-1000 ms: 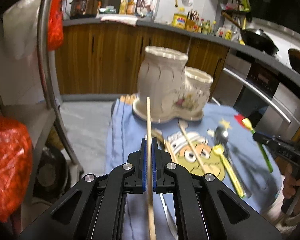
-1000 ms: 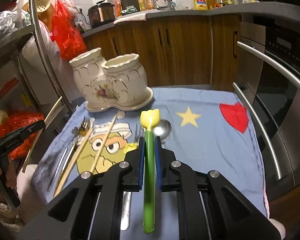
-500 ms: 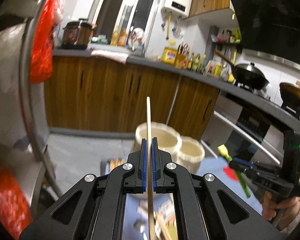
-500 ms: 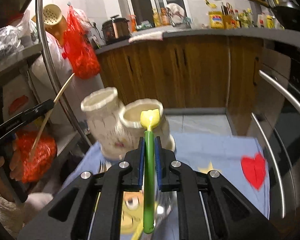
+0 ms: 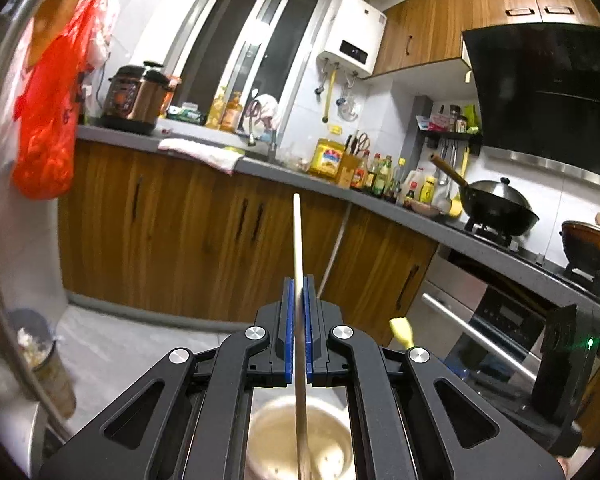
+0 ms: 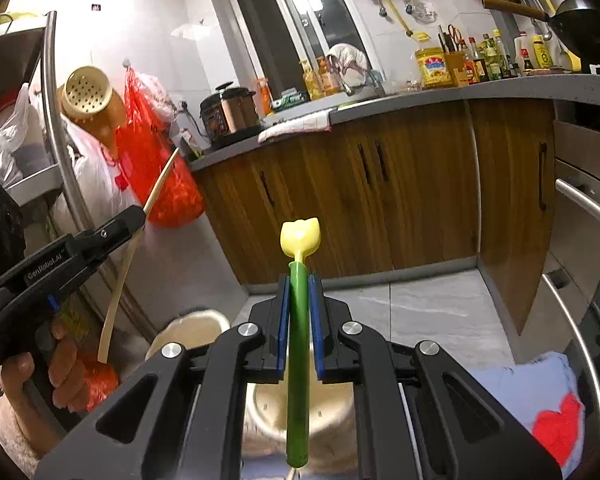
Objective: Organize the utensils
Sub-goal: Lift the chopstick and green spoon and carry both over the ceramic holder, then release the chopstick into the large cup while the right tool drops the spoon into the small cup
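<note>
Both grippers rose above two cups, pinching one chopstick (image 5: 298,248) and one spoon (image 6: 299,280).

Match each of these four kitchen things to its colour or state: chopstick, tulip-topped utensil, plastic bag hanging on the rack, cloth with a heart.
Things:
1. chopstick
2. tulip-topped utensil
3. plastic bag
4. cloth

Colours or states:
A. light blue
B. green handle, clamped in the right gripper
C. red
D. pale wood, clamped in the left gripper

Pairs: 1-D, 2-B, 3-C, 4-A
</note>
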Motion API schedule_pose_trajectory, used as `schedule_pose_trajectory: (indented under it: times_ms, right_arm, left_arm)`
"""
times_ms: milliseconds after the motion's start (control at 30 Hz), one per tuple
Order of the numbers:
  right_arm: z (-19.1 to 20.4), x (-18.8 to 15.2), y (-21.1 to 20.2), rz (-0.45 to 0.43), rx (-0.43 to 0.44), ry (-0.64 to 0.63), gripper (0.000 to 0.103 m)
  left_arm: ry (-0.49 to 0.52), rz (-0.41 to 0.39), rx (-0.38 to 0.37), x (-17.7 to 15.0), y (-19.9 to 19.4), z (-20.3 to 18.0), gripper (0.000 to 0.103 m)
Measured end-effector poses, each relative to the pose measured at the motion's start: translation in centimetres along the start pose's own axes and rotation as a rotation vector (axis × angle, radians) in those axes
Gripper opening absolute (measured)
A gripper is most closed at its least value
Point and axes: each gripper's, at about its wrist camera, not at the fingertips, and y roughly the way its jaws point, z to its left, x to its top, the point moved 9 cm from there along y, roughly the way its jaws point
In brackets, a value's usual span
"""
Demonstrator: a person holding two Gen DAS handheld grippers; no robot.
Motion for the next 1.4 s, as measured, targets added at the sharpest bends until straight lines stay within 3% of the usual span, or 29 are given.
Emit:
schedule_pose_trajectory:
  times_ms: [333, 767, 1100, 1200, 1400]
  right_arm:
    - [0.0, -0.7, 3.2, -0.079, -0.032, -0.02, 0.01]
    - [-0.7, -2.6, 4.2, -0.07, -0.087, -0.052, 0.01]
    - [-1.3, -4.9, 1.9, -0.002, -0.059, -0.006, 0.01]
    - [-0.8, -5.2, 1.0, 0.013, -0.053, -0.012, 0.01]
    - [0.0, -6.6, 0.9, 0.122, -0.068, -0.015, 0.01]
  left_arm:
    - [0.034, -0.032, -0.001, -1.7, 2.5, 0.1, 0.005]
    - [0.112, -0.03, 0.037, -3.8, 2.7, -0.6, 0.005]
    - [0.091, 0.07, -0.006, -5.7, 0.5, -0.2, 0.005]
    - [0.092, 0.137, -0.02, -6.6, 0.0, -0.4, 0.005]
    - [0.098, 0.231, -0.008, -8.1, -0.3, -0.4, 0.005]
